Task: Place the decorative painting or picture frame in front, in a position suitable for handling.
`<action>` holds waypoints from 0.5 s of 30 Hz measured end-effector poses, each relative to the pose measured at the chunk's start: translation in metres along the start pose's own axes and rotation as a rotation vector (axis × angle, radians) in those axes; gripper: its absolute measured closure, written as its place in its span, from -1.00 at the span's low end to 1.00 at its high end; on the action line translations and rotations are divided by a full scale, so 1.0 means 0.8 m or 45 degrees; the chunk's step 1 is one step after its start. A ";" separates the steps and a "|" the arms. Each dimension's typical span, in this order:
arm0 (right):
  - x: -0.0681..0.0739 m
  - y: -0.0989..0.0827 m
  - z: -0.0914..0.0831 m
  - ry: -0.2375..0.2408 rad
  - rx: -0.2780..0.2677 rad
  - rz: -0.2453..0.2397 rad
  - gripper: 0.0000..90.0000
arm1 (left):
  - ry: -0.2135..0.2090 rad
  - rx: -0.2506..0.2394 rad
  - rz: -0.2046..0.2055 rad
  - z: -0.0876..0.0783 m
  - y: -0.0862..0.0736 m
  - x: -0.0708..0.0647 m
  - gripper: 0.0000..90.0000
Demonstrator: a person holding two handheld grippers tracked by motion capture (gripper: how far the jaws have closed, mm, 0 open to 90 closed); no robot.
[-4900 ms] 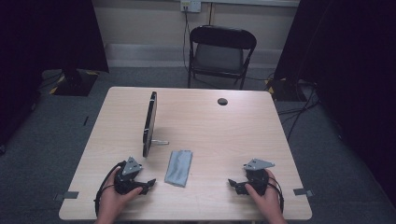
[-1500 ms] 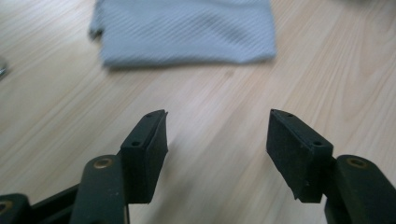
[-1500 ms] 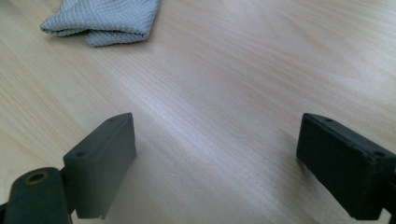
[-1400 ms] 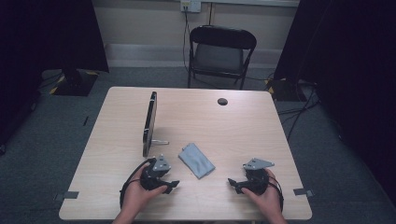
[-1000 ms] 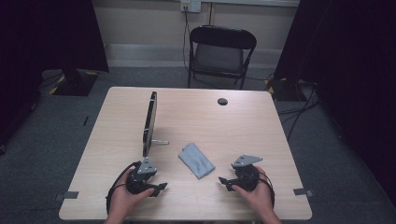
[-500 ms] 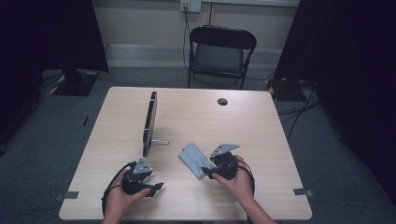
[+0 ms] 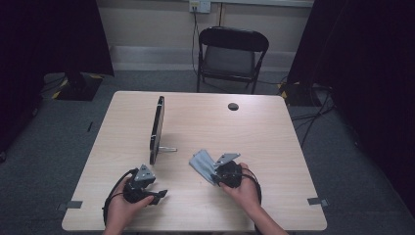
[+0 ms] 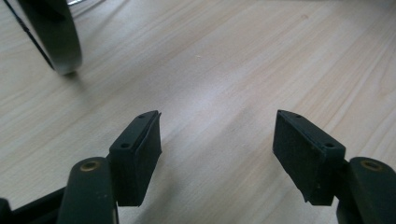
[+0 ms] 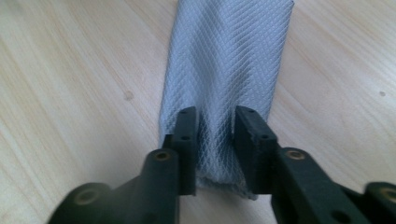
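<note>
Your right tongs [image 7: 214, 172] have swung in from the bench's [image 7: 274, 147] near edge to the cloth [image 7: 201, 160], which lies flat just right of the mirror's [image 7: 156, 128] foot. Their jaws have just been closing and now pinch its near end, so it looks ready to lift. Your left tongs [image 7: 159, 196] rest in front of the mirror, jaws apart and empty.

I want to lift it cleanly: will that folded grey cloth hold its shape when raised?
Probably not. The folded grey mesh-textured cloth bunches between the right tongs, whose jaws have just been closing, so it looks soft and floppy. Thin and flat on the table, it seems light; its free end would likely droop.
</note>
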State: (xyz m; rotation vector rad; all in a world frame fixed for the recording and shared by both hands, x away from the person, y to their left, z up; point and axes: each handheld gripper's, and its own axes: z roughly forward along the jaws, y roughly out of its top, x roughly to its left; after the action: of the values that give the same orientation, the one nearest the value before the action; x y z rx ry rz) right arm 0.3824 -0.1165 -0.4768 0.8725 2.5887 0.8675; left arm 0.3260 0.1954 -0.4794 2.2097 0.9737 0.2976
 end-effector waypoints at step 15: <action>-0.036 -0.031 -0.038 0.010 -0.003 0.017 0.78 | 0.018 -0.013 -0.012 -0.004 0.000 0.004 -0.28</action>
State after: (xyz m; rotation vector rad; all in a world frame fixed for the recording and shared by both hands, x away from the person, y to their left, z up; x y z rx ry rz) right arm 0.3801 -0.1639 -0.4669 0.8890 2.5906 0.8790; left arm 0.3267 0.1998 -0.4772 2.1959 0.9879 0.3130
